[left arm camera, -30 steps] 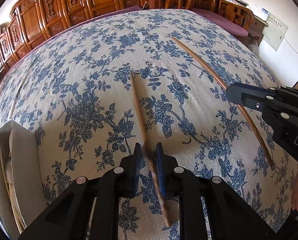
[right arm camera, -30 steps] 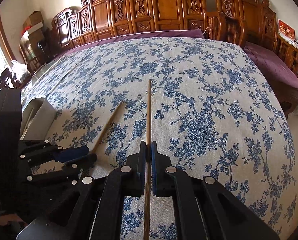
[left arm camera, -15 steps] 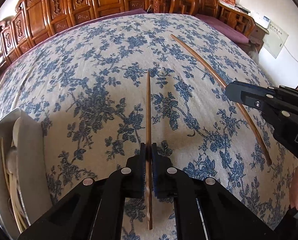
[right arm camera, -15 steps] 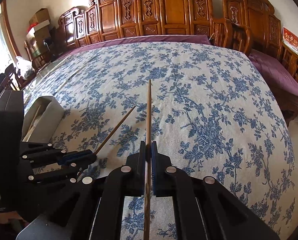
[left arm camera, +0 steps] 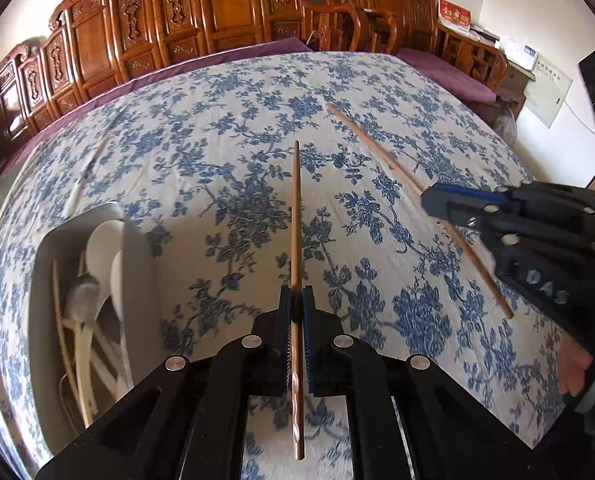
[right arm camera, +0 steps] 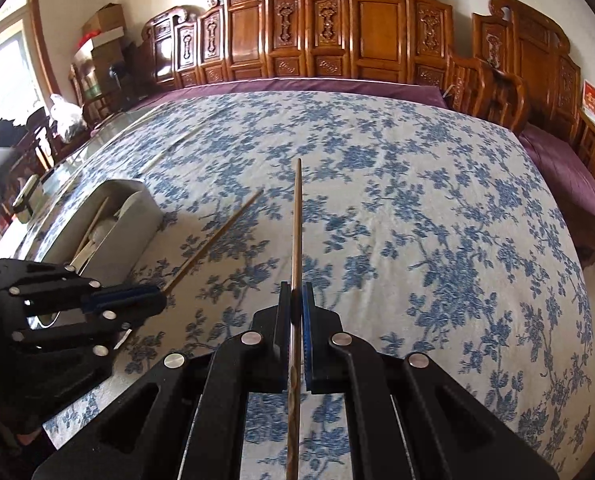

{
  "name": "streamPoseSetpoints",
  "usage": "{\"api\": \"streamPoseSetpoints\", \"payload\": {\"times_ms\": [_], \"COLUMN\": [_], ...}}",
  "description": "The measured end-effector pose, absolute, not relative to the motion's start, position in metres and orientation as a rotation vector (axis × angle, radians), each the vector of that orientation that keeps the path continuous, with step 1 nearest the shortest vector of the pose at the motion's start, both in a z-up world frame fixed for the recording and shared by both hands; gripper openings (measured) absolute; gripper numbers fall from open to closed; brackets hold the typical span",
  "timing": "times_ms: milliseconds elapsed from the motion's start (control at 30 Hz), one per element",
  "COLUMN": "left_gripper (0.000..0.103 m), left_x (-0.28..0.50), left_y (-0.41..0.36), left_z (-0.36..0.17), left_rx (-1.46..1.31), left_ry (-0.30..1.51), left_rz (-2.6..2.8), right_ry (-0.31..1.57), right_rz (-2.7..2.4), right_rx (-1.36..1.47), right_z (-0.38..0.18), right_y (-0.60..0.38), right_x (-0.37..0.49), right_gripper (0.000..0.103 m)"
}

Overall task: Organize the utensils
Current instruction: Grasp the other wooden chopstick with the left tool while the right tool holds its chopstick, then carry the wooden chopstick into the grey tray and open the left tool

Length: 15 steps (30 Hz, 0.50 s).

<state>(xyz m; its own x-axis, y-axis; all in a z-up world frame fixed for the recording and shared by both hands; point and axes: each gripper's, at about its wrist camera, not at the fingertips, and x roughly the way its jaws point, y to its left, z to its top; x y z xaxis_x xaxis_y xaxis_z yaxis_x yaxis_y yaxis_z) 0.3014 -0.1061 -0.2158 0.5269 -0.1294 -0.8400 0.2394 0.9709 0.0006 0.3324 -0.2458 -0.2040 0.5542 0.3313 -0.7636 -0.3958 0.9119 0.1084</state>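
Gripping one chopstick each, both grippers hang above a table [left arm camera: 377, 92] covered with a blue-flowered cloth.

Left gripper [left arm camera: 296, 300]: the fingers are closed tight on a brown chopstick [left arm camera: 295, 216]. The stick runs forward between the blue pads, its thin end pointing away over the cloth and its thick, spiral-carved end projecting back under the gripper body. In the right wrist view this gripper [right arm camera: 153, 294] appears at lower left with the same stick slanting up and to the right out of its tips.

Right gripper [right arm camera: 296, 300]: the fingers are closed tight on a second brown chopstick [right arm camera: 296, 232], held the same way, thin end forward. In the left wrist view this gripper [left arm camera: 429, 200] enters from the right edge, and its stick crosses the cloth on a diagonal. A hand [left arm camera: 573, 372] is partly visible at the lower right edge behind it.

Utensil tray [left arm camera: 137, 280]: a pale oblong container stands on the cloth to the left of both grippers. It holds white spoons [left arm camera: 101, 248] and light-coloured chopsticks [left arm camera: 59, 320]. The two held sticks are apart from each other and outside the tray.

Carved wooden benches [right arm camera: 377, 32] with purple cushions [right arm camera: 565, 176] line the far side and the right side of the table.
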Motion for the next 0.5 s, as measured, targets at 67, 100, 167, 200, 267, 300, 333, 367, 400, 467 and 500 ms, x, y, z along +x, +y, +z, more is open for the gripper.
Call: {"api": "streamPoseSetpoints", "payload": {"times_ms": [67, 100, 167, 200, 267, 300, 333, 367, 400, 467, 500], "left_gripper": [0.005, 0.005, 0.005, 0.005, 0.005, 0.005, 0.005, 0.005, 0.005, 0.005, 0.005], "left_x": [0.297, 0.294, 0.289, 0.288, 0.284, 0.282, 0.281, 0.279, 0.278, 0.276, 0.275], "left_y": [-0.102, -0.100, -0.094, -0.092, -0.086, -0.082, -0.078, -0.076, -0.072, -0.065, -0.061], "left_z": [-0.210, -0.207, -0.200, -0.198, -0.194, -0.191, -0.189, -0.187, -0.186, -0.183, -0.181], "left_rx": [0.120, 0.120, 0.114, 0.113, 0.111, 0.107, 0.107, 0.107, 0.105, 0.100, 0.097], "left_ry": [0.982, 0.976, 0.964, 0.960, 0.952, 0.949, 0.946, 0.943, 0.940, 0.936, 0.933], "left_rz": [-0.220, -0.219, -0.219, -0.219, -0.215, -0.213, -0.210, -0.207, -0.203, -0.195, -0.189], "right_ry": [0.886, 0.885, 0.886, 0.887, 0.889, 0.889, 0.888, 0.888, 0.888, 0.885, 0.882], "right_rz": [0.440, 0.445, 0.453, 0.458, 0.467, 0.471, 0.479, 0.483, 0.489, 0.500, 0.506], "right_rx": [-0.090, -0.094, -0.100, -0.103, -0.106, -0.108, -0.112, -0.115, -0.119, -0.128, -0.132], "right_z": [-0.204, -0.204, -0.205, -0.205, -0.206, -0.206, -0.206, -0.206, -0.206, -0.206, -0.205], "right_y": [-0.240, -0.237, -0.233, -0.230, -0.227, -0.225, -0.221, -0.219, -0.216, -0.210, -0.207], "right_x": [0.329, 0.328, 0.326, 0.325, 0.323, 0.322, 0.320, 0.319, 0.317, 0.313, 0.312], "right_gripper": [0.006, 0.006, 0.006, 0.006, 0.006, 0.006, 0.006, 0.006, 0.006, 0.006, 0.006]}}
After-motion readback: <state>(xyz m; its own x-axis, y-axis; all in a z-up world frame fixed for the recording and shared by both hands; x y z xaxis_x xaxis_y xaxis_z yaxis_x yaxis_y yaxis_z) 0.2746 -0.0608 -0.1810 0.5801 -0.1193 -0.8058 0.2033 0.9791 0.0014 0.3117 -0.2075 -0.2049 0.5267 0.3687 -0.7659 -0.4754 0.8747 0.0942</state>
